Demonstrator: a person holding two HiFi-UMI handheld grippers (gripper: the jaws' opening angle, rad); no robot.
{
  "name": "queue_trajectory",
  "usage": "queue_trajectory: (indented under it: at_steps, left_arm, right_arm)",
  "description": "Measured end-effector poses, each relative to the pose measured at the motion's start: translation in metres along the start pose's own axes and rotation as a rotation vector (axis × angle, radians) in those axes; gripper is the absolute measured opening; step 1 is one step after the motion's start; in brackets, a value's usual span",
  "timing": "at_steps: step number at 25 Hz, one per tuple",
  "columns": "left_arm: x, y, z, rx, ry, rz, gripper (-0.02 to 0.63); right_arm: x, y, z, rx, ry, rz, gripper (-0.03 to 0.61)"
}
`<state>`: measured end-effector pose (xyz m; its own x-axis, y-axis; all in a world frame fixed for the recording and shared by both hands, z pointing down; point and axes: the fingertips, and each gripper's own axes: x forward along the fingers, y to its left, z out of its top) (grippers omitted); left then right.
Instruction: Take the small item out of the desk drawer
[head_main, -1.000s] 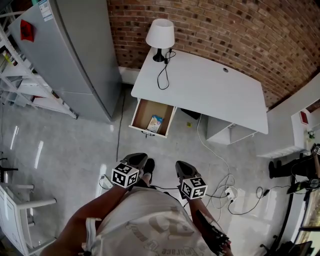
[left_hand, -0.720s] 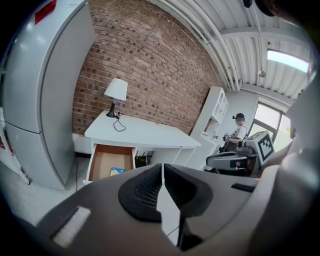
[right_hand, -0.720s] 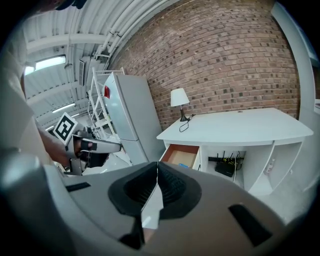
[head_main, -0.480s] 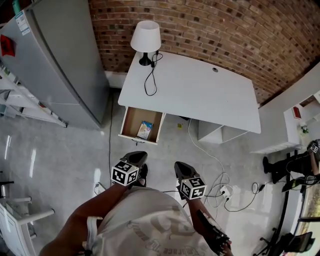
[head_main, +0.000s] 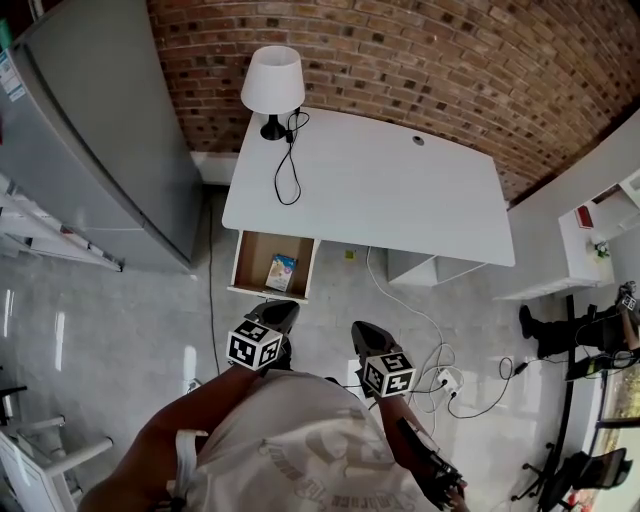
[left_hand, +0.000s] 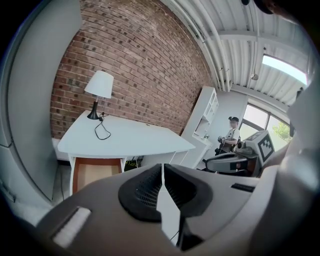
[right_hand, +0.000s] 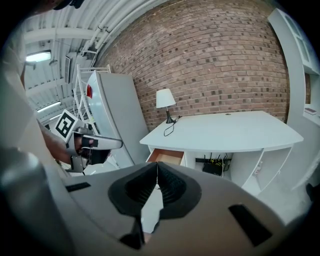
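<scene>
Jaws together; small item (head_main: 282, 271) indistinct

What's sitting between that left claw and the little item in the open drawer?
In the head view, only the drawer's front panel stands between the left claw and the small item. Nothing else lies in that stretch.

Far ahead of you runs a red brick wall (head_main: 420, 60). A white-shaded lamp (head_main: 273, 80) on a black base stands at the far left corner of the white counter (head_main: 400, 200), and its black cable (head_main: 284, 172) loops toward you across the top. A tall grey fridge (head_main: 90, 150) stands just left of the counter. Off to the right is a white shelf unit (head_main: 585, 235). On the grey floor (head_main: 110, 330) near your right, white cables run to a power strip (head_main: 447, 381).
</scene>
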<state>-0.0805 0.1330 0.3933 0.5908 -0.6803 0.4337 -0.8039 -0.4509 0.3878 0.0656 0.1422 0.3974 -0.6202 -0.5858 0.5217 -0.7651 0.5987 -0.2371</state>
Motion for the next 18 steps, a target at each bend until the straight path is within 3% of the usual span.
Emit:
queue_trajectory:
  at_steps: [9, 18]
  left_arm:
    - [0.012, 0.045, 0.034, 0.005, -0.018, -0.015, 0.017]
    - [0.014, 0.075, 0.037, -0.034, -0.013, -0.027, 0.017]
  right_arm:
    - [0.033, -0.008, 0.034, 0.004, -0.025, -0.057, 0.006]
    - [0.053, -0.015, 0.045, 0.014, 0.008, -0.108, 0.006]
